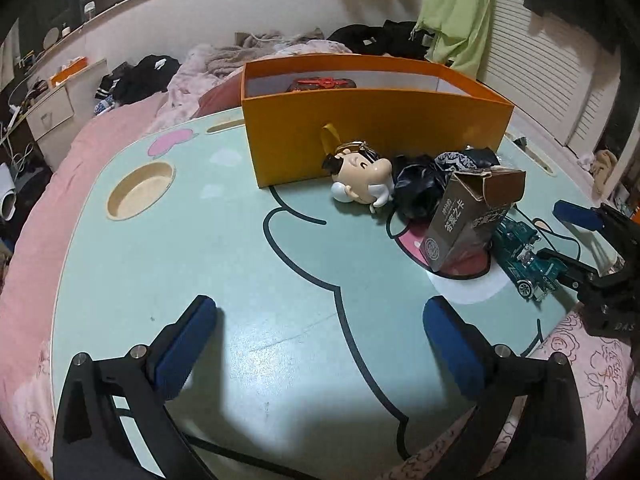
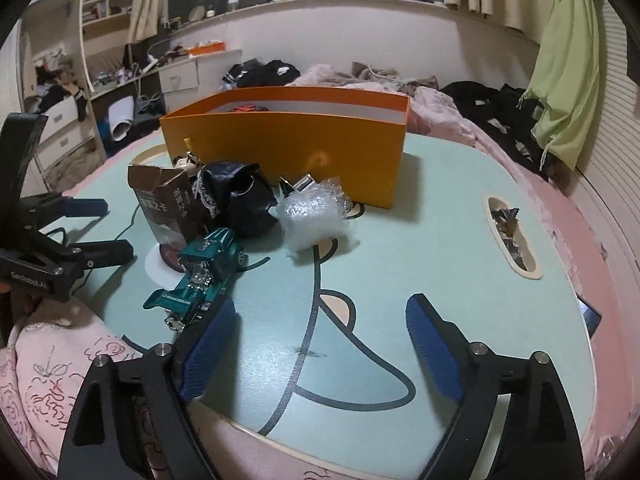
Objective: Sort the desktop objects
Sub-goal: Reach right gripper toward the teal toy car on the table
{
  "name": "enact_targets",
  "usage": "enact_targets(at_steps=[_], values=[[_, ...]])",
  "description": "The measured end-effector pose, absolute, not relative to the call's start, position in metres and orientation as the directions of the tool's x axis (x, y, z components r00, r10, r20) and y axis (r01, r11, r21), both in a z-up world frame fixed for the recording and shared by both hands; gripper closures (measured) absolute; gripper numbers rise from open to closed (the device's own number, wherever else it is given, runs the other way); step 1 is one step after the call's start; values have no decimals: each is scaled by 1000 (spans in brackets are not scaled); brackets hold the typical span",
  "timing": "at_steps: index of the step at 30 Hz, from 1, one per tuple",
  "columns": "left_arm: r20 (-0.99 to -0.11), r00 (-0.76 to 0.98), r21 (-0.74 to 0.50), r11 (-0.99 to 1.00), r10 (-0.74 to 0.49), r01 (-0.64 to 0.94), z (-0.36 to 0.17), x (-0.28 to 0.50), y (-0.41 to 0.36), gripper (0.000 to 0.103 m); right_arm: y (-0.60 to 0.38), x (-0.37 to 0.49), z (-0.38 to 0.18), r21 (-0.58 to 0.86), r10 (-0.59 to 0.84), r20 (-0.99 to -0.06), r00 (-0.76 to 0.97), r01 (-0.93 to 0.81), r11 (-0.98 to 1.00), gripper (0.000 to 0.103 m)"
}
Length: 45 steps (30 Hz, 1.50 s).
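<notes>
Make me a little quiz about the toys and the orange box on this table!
1. True or false: the teal toy car is inside the orange box.
2. Which lies nearest the box's front wall? A. cartoon head toy B. teal toy car C. brown carton
3. Fill in: the left gripper and the right gripper both have their jaws ____.

Key: 1. False, it sits on the table. 2. A. 3. open.

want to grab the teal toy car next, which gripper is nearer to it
Right. The right gripper is open with its left fingertip just short of the teal toy car. The left gripper, also open, hovers over bare table well left of it.
</notes>
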<state>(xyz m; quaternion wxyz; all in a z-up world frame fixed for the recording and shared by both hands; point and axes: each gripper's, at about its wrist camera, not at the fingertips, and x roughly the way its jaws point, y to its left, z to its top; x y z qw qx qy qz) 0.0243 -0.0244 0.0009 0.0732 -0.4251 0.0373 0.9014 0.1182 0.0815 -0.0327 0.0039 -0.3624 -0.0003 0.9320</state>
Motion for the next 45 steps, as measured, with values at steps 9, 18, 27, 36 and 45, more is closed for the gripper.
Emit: enact_targets(at_steps=[9, 18, 27, 36, 45], values=[[-772, -627, 4, -986, 101, -164, 1, 26, -24, 0, 77, 120, -31, -4, 5, -675, -738, -4, -1000, 13], [-772, -627, 4, -986, 102, -165, 1, 26, -25, 0, 74, 120, -30, -5, 7, -674, -739, -5, -1000, 13], [-770, -629, 3, -986, 103, -164, 1, 27, -26, 0, 60, 133, -6, 81, -115, -602, -790, 83, -993, 15], [-770, -630, 3, -986, 102, -164, 1, 28, -26, 0, 13, 96, -8, -34, -116, -708, -697, 197, -980, 18], [-770, -630, 4, -987, 100, -162, 3, 29, -27, 0, 20, 102, -24, -44, -86, -709, -700, 166, -985, 75]])
